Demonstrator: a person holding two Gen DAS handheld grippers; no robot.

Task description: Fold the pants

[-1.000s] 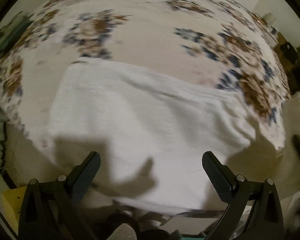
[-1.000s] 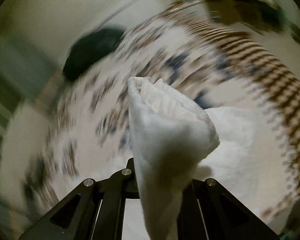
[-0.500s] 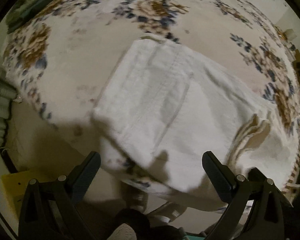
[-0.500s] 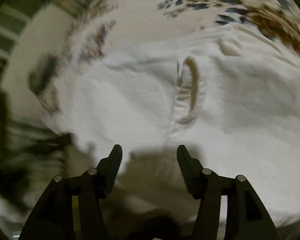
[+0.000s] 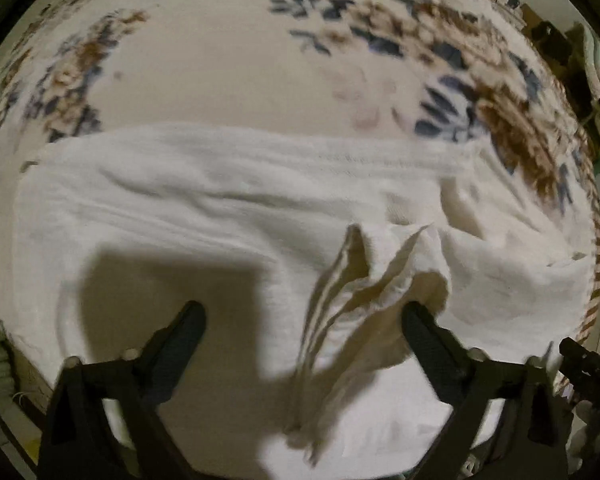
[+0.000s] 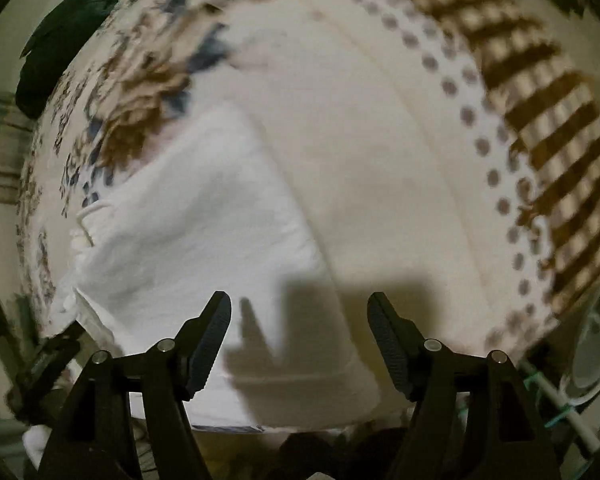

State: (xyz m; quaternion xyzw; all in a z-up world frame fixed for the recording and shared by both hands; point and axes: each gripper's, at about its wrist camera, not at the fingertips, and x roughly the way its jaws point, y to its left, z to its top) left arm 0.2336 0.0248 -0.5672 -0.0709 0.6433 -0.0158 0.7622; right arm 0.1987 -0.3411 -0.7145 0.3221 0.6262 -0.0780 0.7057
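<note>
The white pants [image 5: 228,216] lie folded across a floral bedspread [image 5: 220,64], with a bunched, ridged fold [image 5: 364,280] standing up near the front. My left gripper [image 5: 302,320] is open and empty just above the pants, its right fingertip [image 5: 416,320] beside the ridge. In the right wrist view the pants [image 6: 196,216] lie at the left on the bedspread's plain border [image 6: 380,168]. My right gripper [image 6: 299,316] is open and empty above the pants' edge.
A dark green object [image 6: 68,28] lies far back on the bed. The bedspread's brown striped and dotted hem [image 6: 548,128] runs along the right. A white fan [image 6: 596,340] stands off the bed's right. Clutter [image 5: 572,60] sits beyond the bed's right side.
My right gripper let go of the pants it held a second ago, opened wider and swung to the pants' end. My left gripper moved closer over the pants.
</note>
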